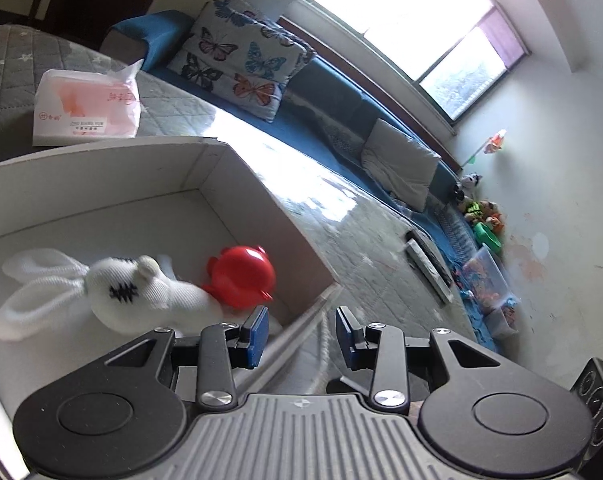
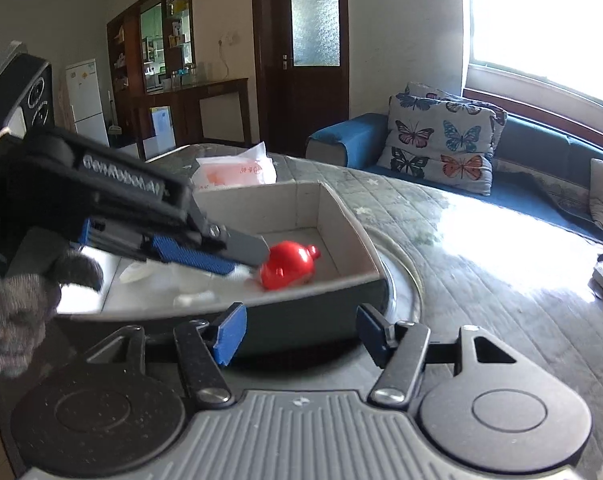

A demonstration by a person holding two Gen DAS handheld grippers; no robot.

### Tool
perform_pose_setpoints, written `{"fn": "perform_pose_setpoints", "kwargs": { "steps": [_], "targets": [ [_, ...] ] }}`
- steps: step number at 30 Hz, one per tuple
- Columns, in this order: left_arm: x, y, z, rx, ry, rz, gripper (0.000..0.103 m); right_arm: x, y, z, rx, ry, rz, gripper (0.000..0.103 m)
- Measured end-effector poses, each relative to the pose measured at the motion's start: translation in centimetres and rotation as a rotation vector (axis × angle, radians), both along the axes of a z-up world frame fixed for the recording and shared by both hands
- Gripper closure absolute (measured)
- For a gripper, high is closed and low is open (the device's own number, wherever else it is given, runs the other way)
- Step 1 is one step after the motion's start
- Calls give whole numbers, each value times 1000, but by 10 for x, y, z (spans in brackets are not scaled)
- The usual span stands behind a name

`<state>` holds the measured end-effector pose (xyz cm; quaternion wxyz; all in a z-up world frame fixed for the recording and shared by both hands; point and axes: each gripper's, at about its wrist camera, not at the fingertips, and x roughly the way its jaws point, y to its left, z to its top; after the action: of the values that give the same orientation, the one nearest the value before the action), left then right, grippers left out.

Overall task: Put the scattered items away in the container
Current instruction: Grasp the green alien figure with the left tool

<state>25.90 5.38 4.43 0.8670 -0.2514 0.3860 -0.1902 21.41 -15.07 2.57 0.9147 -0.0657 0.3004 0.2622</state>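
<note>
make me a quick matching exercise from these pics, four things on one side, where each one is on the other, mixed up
Things:
1. white bunny
2. red toy
3. tissue pack
4. butterfly pillow

Places:
A. on the blue sofa
B. on the quilted cover behind the box
C. in the box, nearer its right wall
D. in the box, left of the red toy

Pairs: 1-D, 2-C, 3-B, 4-A

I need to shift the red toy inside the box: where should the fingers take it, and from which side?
Grip the red toy across its round body, coming from above. It lies low on the box floor, close to a wall and beside the bunny, so a side approach looks blocked. The small knobs seem too slight to hold. The left gripper is open and nearest.
</note>
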Motion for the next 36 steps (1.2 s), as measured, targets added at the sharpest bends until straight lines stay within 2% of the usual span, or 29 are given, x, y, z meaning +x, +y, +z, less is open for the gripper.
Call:
{"fn": "perform_pose_setpoints", "kwargs": {
  "steps": [9,18,31,36],
  "targets": [
    [-43,-30,2,16,-15,-91,64,-49,-30,-7,13,34,-36,36],
    [-68,-60,-22,31,57,-167,64,-82,-50,-25,47,92,-68,36],
    [-64,-78,-42,55,130,-205,64,-88,-62,-38,61,126,-116,37],
    [-62,-82,-45,54,131,-207,64,-87,-60,-39,63,135,-103,39]
  ]
}}
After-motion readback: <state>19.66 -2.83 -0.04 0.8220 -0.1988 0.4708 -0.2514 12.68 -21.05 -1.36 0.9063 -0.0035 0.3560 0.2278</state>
